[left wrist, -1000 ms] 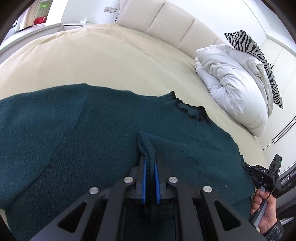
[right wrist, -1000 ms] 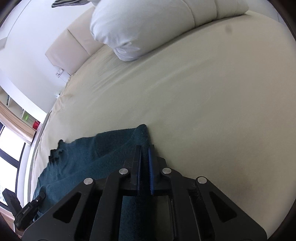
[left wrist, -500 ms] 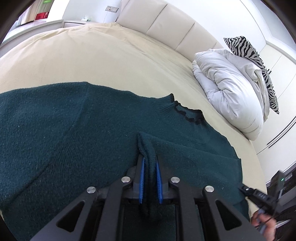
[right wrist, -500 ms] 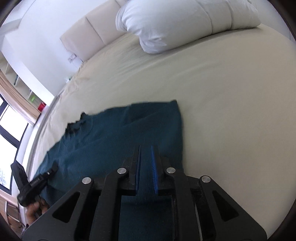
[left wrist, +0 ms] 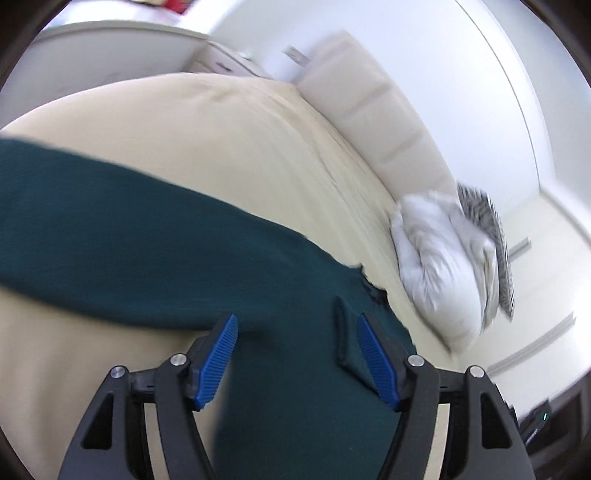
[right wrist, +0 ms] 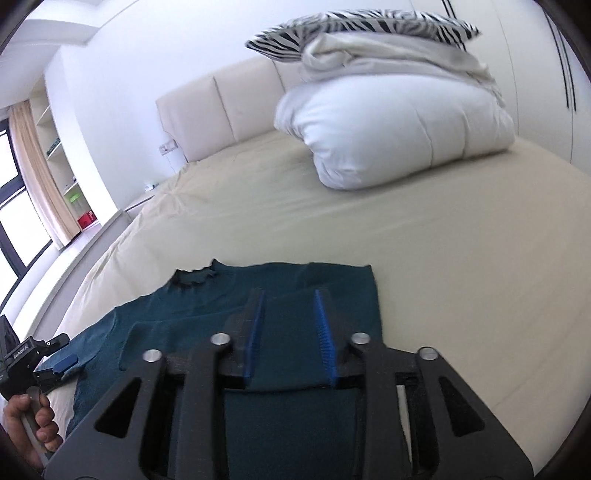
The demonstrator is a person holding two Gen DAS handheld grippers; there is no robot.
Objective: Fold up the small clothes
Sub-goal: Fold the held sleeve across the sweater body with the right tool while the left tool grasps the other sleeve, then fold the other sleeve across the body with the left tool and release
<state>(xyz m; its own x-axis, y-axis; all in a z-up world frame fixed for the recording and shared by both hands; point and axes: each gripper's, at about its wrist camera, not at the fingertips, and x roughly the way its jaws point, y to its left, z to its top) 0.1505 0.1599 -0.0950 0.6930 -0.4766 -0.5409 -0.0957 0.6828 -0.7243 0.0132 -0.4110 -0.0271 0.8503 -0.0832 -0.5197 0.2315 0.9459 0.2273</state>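
A wide bed (right wrist: 424,258) under a cream sheet fills most of both views. At its far end stands a padded cream headboard (right wrist: 218,110). At about one o'clock in the right wrist view lies a bundled white duvet (right wrist: 399,136), with a zebra-striped pillow (right wrist: 351,27) on top, touching it. At nine o'clock stand open shelves (right wrist: 64,170) beside a beige curtain (right wrist: 37,173) and a dark-framed window (right wrist: 14,206).

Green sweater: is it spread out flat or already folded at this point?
Partly folded. On the green sweater a layer lies doubled over the body, its edge visible; the rest lies flat on the bed.
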